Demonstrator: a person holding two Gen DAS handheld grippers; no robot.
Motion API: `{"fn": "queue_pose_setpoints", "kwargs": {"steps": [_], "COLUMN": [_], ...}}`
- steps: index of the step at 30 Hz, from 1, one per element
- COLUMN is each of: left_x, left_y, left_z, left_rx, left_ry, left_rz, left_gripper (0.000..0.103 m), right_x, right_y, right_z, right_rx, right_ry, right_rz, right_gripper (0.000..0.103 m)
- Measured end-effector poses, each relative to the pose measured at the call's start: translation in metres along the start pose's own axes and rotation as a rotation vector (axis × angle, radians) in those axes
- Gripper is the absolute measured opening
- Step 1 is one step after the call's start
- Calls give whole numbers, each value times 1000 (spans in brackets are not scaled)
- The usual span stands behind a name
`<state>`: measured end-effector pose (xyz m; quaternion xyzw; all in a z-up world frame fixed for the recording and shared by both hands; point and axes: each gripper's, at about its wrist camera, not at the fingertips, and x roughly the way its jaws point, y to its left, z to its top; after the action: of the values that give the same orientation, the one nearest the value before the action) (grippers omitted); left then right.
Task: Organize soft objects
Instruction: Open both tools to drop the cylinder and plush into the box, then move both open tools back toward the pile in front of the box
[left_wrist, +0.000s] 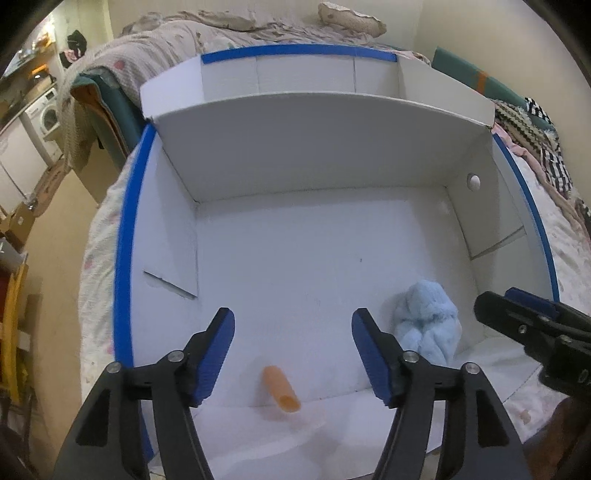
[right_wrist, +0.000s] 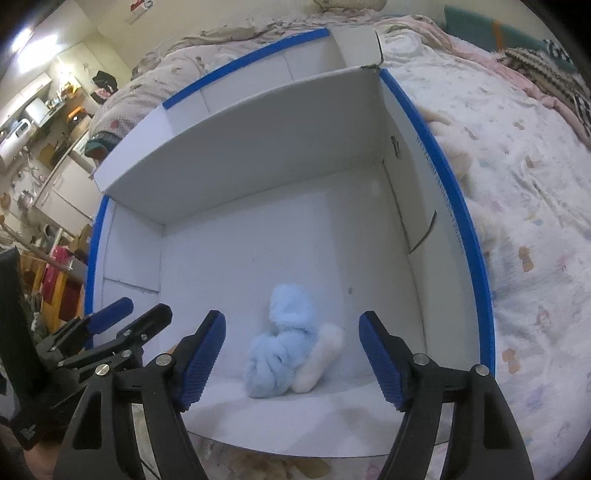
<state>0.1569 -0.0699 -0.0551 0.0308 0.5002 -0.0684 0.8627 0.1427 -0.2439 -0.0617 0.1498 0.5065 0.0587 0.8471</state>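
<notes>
Left wrist view: left claw (left_wrist: 293, 354) released, nothing between its blue pads; it hangs over the near part of a white box (left_wrist: 303, 147) with blue-taped rim, which sits on a bed (left_wrist: 565, 266). Directly below the claw an orange tube-like piece (left_wrist: 280, 387) lies on the box floor, apart from both pads. To its right a light blue fluffy item (left_wrist: 428, 325) rests on the floor near the right wall. The right claw (left_wrist: 517, 317) enters at the frame's right edge; from here I cannot tell how its jaws stand. Right wrist view: right claw (right_wrist: 291, 354) released, jaws wide, empty, over the same white box (right_wrist: 258, 122). Below it the light blue fluffy item (right_wrist: 284, 347) lies bunched, touching a white fluffy item (right_wrist: 325, 354) on its right side. The left claw (right_wrist: 122, 317) shows at lower left. Pale plush shapes, blurred, lie on the bed (right_wrist: 517, 184) just outside the box's right wall; something fuzzy also sits below the near wall, too unclear to name. Judgement: 3 pieces are in the box, neither claw carries anything, so the task looks partly done; the loose soft things on the bed likely remain to be collected.
</notes>
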Motion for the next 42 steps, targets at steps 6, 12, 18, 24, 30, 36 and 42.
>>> {"fn": "queue_pose_setpoints", "kwargs": {"steps": [6,12,18,24,30,36,42], "left_x": [-11,-24,-31,-40,-60,-82,-103], "left_y": [5,-3,-7,4,14,28,35], "left_z": [3,2,1,-1,-8,-21,-46], "left_rx": [-28,0,7,-27,-40,-67,-72], "left_ry": [-41,-92,-109,-121,-160,-171,-196], "left_rz": [25,22,40,65,105,108,165], "left_gripper": [64,64,65,65,65,66,79], "right_x": [-11,-19,-26,-35,-43,-56,-69], "right_y": [-2,-8,-7,0,-4,-2,-4], "right_z": [3,4,3,-1,-6,-20,-40], "right_rx": [12,37,15,-28,4,-9,-16], "right_ry": [-74,-143,-206,-228,-215,-207,-206], "right_rz": [17,19,-24,-32,-3,5,18], "right_gripper": [103,103,103,103,103,103,103]}}
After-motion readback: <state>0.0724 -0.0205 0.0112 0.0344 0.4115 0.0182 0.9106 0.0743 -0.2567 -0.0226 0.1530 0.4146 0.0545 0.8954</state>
